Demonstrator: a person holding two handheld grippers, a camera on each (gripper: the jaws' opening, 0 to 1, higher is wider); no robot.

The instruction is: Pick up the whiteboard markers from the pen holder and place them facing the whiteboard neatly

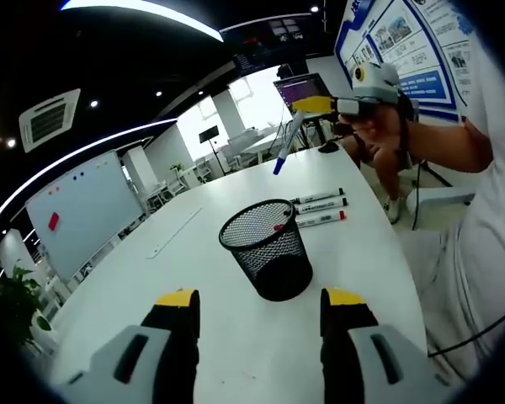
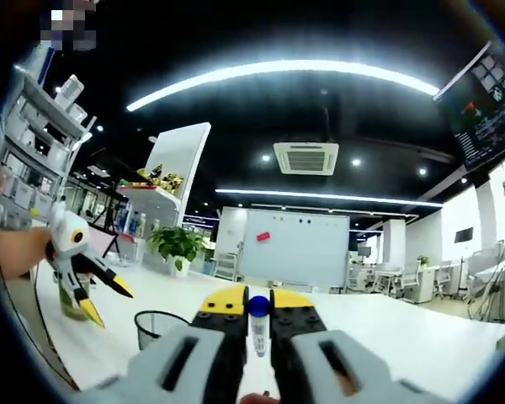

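White table (image 1: 236, 337) carries mesh pen holder (image 1: 269, 248) mid-surface; three markers (image 1: 320, 208) lined up beyond it toward far edge. Right gripper (image 2: 258, 324) clamps blue-capped marker (image 2: 258, 320) aloft; left gripper (image 1: 261, 316) spread, empty. Next: lay fourth marker beside row, facing whiteboard (image 2: 307, 248).

No legible text (posters blurred)

- Left gripper (image 1: 259, 305): its yellow-tipped fingers (image 1: 178, 299) rise from the bottom of the left gripper view, spread wide apart with nothing between them.
- Right gripper (image 1: 301, 104): upper right of the left gripper view, gripped by a hand (image 1: 379, 126), the forearm running off to the right.
- In the right gripper view, the right gripper's fingers (image 2: 225, 301) stand at bottom centre, pressed against a blue-capped marker (image 2: 258, 324).
- The left gripper appears at that view's left edge, its fingers parted and angled downward.
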